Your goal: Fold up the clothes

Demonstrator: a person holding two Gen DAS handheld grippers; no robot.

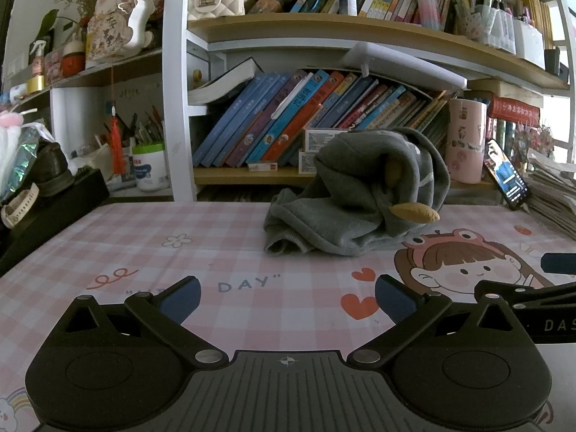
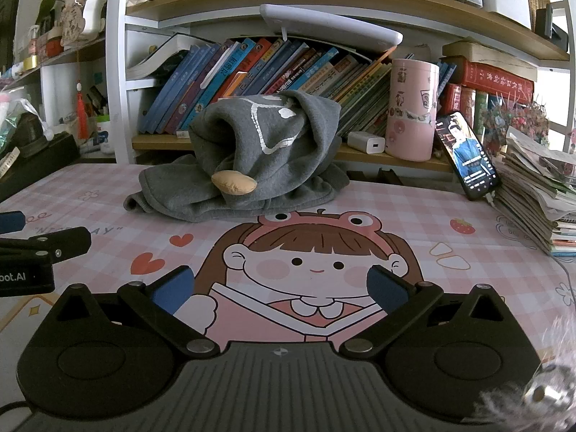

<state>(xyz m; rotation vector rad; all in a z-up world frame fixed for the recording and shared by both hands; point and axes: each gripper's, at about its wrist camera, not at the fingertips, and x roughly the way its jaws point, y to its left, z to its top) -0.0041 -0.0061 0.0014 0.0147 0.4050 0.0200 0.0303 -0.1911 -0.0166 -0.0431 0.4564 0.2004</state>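
A crumpled grey sweatshirt (image 1: 360, 194) with a tan stuffed tab and white print lies heaped at the far side of the pink checked desk mat (image 1: 180, 237). The right wrist view shows the same sweatshirt (image 2: 252, 158) on the mat (image 2: 414, 216), ahead and a little left. My left gripper (image 1: 287, 300) hovers low over the mat, open, nothing between its blue pads (image 1: 181, 298). My right gripper (image 2: 280, 289) is also open and empty, over the cartoon girl print. Both stand well short of the garment. Part of each gripper shows at the other view's edge.
A bookshelf (image 2: 324, 3) full of leaning books rises right behind the mat. A pink cylinder (image 2: 414, 108), a white charger (image 2: 367, 142) and a propped phone (image 2: 466, 154) stand at the back right beside a stack of papers (image 2: 540, 194). A black box (image 1: 50, 212) sits left.
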